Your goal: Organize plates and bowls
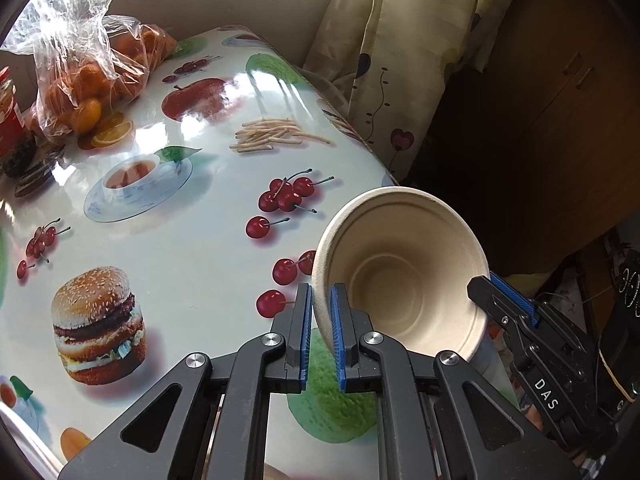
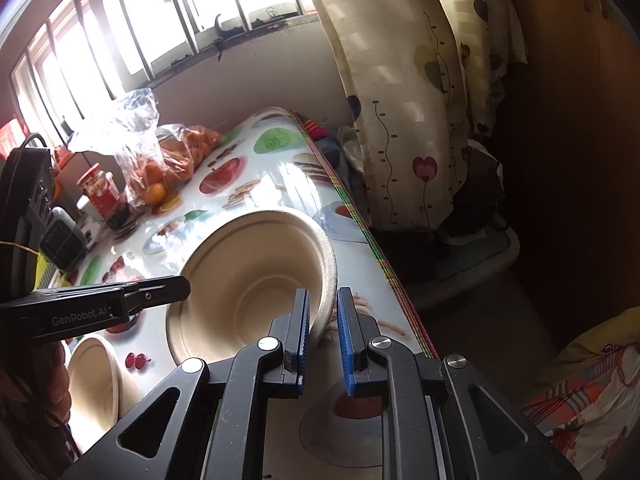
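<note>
A beige paper bowl hangs tilted above the right side of the table, with its opening facing the left wrist camera. My left gripper is shut on its left rim, which sits between the blue pads. My right gripper holds the opposite rim. In the right wrist view the same bowl has its near rim between the pads of my right gripper, which is shut on it. My left gripper reaches in from the left. A second beige bowl stands on the table at lower left.
The table wears a glossy food-print cloth. A plastic bag of oranges and a red-lidded jar sit at its far left. A patterned curtain hangs past the right table edge. A person's hand shows at lower left.
</note>
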Action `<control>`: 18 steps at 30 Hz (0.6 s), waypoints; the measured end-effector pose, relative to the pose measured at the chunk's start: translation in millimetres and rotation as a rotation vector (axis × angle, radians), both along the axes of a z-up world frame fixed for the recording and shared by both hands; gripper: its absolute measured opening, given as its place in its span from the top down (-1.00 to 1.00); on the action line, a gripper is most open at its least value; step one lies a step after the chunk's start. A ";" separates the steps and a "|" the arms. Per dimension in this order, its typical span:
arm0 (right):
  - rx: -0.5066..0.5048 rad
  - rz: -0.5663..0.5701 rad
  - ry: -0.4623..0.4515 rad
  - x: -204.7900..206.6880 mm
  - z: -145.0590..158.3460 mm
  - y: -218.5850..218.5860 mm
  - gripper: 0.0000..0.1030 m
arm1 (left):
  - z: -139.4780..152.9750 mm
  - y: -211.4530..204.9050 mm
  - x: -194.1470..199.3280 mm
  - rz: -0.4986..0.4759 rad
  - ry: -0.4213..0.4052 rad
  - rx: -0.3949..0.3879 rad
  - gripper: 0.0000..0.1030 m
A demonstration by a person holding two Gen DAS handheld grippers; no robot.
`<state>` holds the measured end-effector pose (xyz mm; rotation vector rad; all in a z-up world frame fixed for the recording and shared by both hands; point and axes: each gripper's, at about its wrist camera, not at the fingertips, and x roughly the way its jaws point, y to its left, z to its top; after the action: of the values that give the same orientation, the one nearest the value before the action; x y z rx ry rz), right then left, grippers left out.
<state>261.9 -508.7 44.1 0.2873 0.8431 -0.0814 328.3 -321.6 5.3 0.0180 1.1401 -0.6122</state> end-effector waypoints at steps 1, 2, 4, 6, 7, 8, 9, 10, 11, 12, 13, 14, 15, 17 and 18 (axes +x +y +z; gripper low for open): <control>-0.001 -0.001 0.001 -0.2 0.0 0.1 0.73 | 0.3 0.0 0.0 0.000 0.000 -0.002 0.81; -0.001 -0.001 0.001 -0.4 -0.5 -0.2 0.73 | 0.5 0.3 0.0 -0.001 -0.002 -0.003 0.81; -0.001 -0.001 0.000 -0.1 -0.4 -0.2 0.73 | 1.1 0.3 0.1 -0.002 -0.002 -0.003 0.82; 0.000 -0.001 0.001 0.2 -0.4 -0.4 0.73 | 1.7 -0.2 -0.5 -0.004 -0.005 0.000 0.82; -0.002 -0.001 0.001 0.3 -0.4 -0.4 0.73 | 2.1 -0.4 -0.9 -0.004 -0.007 -0.001 0.82; -0.002 -0.003 0.003 0.4 -0.6 -0.4 0.73 | 2.2 -0.8 -1.2 -0.006 -0.010 0.000 0.82; 0.000 -0.005 0.003 -0.3 -1.5 -1.0 0.73 | 2.4 -0.9 -1.4 -0.005 -0.009 0.000 0.82; -0.001 -0.004 0.002 0.0 -1.4 -1.0 0.73 | 2.8 -0.9 -1.5 -0.003 -0.008 -0.001 0.82; -0.001 -0.006 0.001 0.0 -1.5 -0.9 0.73 | 3.4 -1.2 -1.7 -0.006 -0.011 0.001 0.82; -0.001 -0.006 0.002 -0.1 -1.9 -1.6 0.73 | 3.8 -1.1 -1.9 -0.006 -0.011 0.000 0.82; 0.000 -0.007 0.000 0.0 -2.1 -1.8 0.73 | 4.6 -0.5 -2.2 -0.004 -0.009 -0.003 0.82; -0.002 -0.010 -0.001 -1.0 -1.9 -1.7 0.73 | 5.9 -0.3 -2.8 -0.006 -0.011 -0.006 0.82; -0.003 -0.012 -0.003 -1.5 -1.5 -1.5 0.73 | 7.4 0.0 -3.4 -0.007 -0.015 -0.008 0.82; -0.003 -0.012 -0.008 -2.3 -0.1 -0.5 0.73 | 11.3 1.2 -4.8 -0.005 -0.023 -0.012 0.82; -0.004 -0.012 -0.011 -4.2 1.9 0.4 0.73 | 13.2 1.8 -5.7 -0.005 -0.027 -0.013 0.82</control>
<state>257.8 -508.3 46.0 0.2886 0.8297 -0.0932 322.6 -319.9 18.5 0.0181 1.1105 -0.6216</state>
